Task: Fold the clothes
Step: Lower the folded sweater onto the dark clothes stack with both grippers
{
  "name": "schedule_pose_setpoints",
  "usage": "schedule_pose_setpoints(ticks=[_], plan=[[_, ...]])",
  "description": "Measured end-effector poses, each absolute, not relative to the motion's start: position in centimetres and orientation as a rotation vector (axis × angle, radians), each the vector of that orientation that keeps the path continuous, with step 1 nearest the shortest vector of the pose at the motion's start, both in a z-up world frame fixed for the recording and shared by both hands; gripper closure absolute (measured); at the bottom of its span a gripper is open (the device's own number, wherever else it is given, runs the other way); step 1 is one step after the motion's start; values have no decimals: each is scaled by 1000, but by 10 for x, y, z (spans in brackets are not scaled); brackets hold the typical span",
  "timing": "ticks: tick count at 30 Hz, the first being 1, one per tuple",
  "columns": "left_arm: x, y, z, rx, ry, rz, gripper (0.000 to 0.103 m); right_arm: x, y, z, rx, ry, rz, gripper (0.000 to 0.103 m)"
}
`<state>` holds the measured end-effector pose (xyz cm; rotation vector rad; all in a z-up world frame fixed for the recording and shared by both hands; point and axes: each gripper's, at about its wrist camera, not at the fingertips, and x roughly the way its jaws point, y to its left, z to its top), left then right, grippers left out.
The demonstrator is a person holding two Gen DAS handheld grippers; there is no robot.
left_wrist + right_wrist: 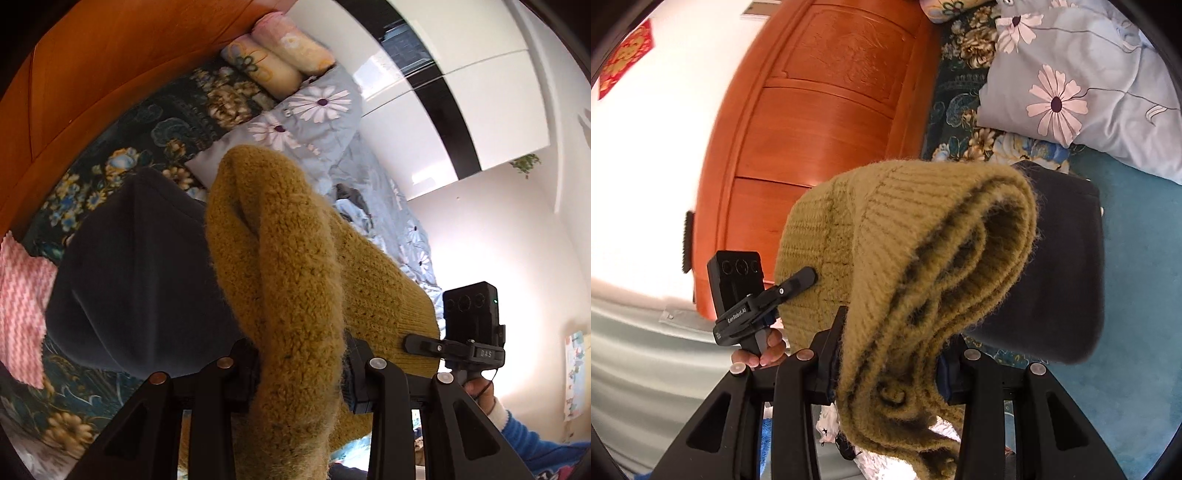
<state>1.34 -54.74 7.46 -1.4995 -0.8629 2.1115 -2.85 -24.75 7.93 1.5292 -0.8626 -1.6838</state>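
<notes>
A mustard-yellow knitted sweater (pixel 291 266) is bunched in thick folds and held up above the bed; it also fills the middle of the right wrist view (pixel 923 258). My left gripper (pixel 301 373) is shut on one end of the sweater. My right gripper (pixel 886 373) is shut on the other end. In the left wrist view the right gripper's finger (pixel 424 341) pinches the sweater's ribbed edge. In the right wrist view the left gripper's finger (pixel 798 282) does the same. A folded dark navy garment (pixel 140 273) lies on the bed under the sweater, also seen in the right wrist view (pixel 1067 266).
The bed has a dark teal floral cover (pixel 110 170). A grey-blue daisy-print quilt (pixel 314 122) is piled at the far side, with rolled floral pillows (pixel 280 55) behind it. A pink-and-white cloth (pixel 20 306) lies at the left. An orange wooden headboard (pixel 820 122) stands close behind.
</notes>
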Motion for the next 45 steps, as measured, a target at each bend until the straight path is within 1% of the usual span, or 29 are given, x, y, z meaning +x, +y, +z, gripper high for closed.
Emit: schedule_pose_setpoints(ticks=[7,13,17,21,27,33,40,42,45], plan=[[-26,-565,55,-1554,-815,2077,67,-52,-272,62,1597,-872,-1694,62],[-46,-576,31,-1643,-774,2032,68,-61,-289,50,1651,-816,-1697,62],[-49,-588,6,-1715,-808,2029,68,-63,-293,37,1693,-789,-1701,62],[-52,-600,-10,-1702,-918,2027,67,-64,-294,25,1732,-776,-1703,62],[-55,-594,-15,-1709,-858,2027,64,-63,-277,18,1765,-826,-1743,62],[-47,-594,-31,-1737,-908,2024,59,-59,-277,22,1801,-810,-1765,62],[-47,-603,-18,-1750,-908,2058,57,-59,-276,28,1823,-793,-1764,62],[-47,-608,-9,-1758,-900,2079,53,-60,-277,31,1822,-766,-1771,62],[-42,-624,10,-1684,-993,2127,48,-58,-275,31,1817,-795,-1771,62]])
